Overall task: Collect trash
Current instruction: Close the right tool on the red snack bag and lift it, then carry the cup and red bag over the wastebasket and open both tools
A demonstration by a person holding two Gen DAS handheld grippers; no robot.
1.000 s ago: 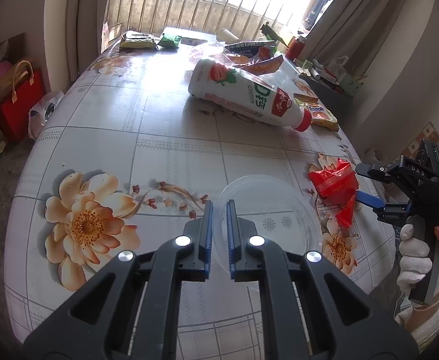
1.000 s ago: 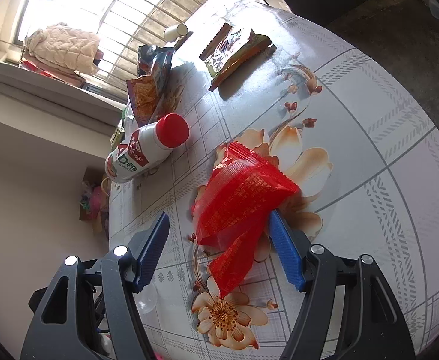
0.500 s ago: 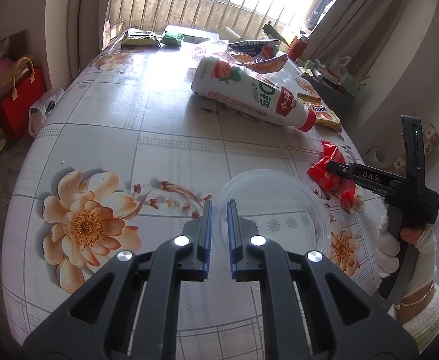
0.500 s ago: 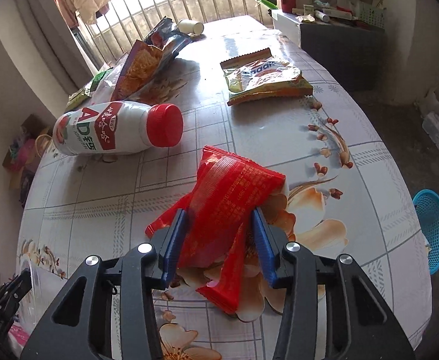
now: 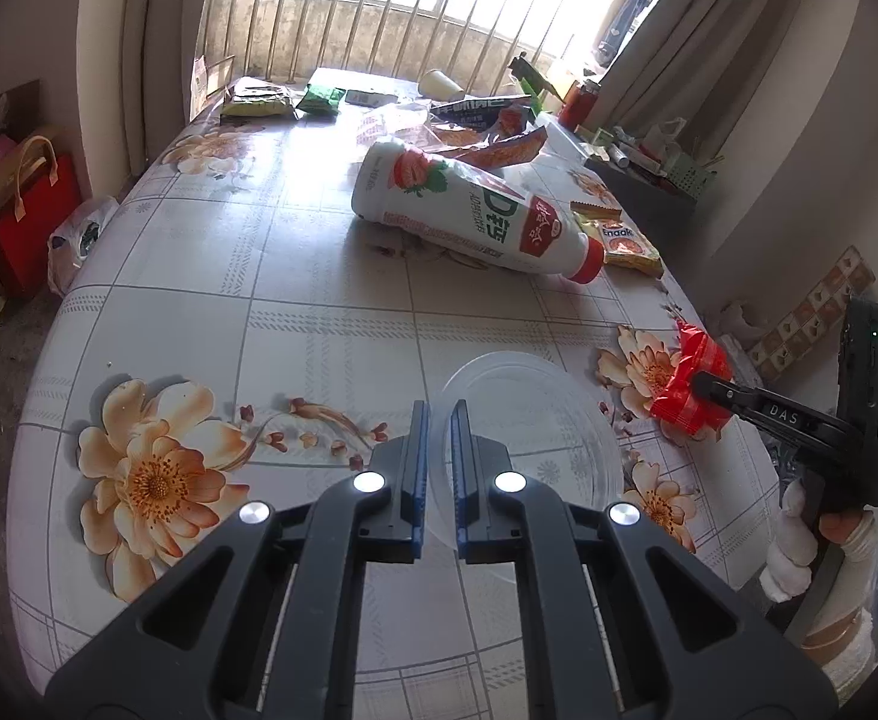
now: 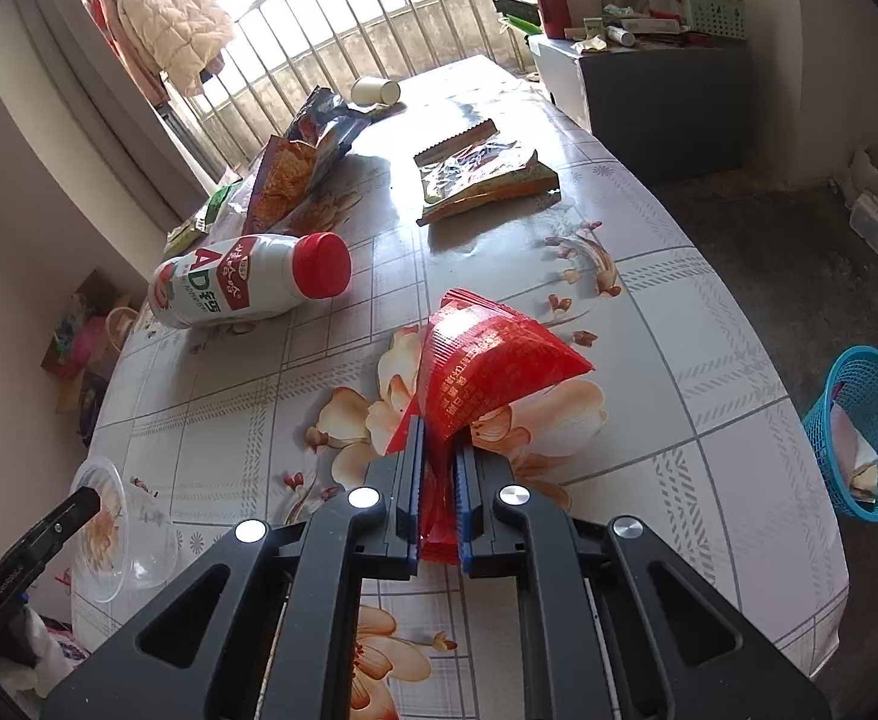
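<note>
Right gripper clamped on red wrapper; jaws just been closing, wrapper pinched between pads, most of the foil sticking out ahead, near the table's right edge. Looks lifted partly off the floral tablecloth, contact underneath hard to tell.

Left gripper nearly closed, narrow gap, gripping the rim of clear plastic bowl at the near edge of the table; rim thin and transparent, so pinch read mainly from bowl wall running between the pads.

Progress: early. One wrapper secured, bowl in hand, nothing from this table seen dropped yet. Blue basket on the floor off the right edge, already holding some paper scraps: likely the bin, not confirmed.

Still left on the table:
- milk bottle, lying on its side, red cap toward right edge, mid-table
- snack packet near right edge, farther back
- opened chip bags toward far end
- paper cup tipped over at far edge
- green packets at far left corner

Judgement: next likely carry of wrapper over right edge to basket or into bowl; light foil could slip if pinch is only on a corner. Bulk of collecting remaining.
</note>
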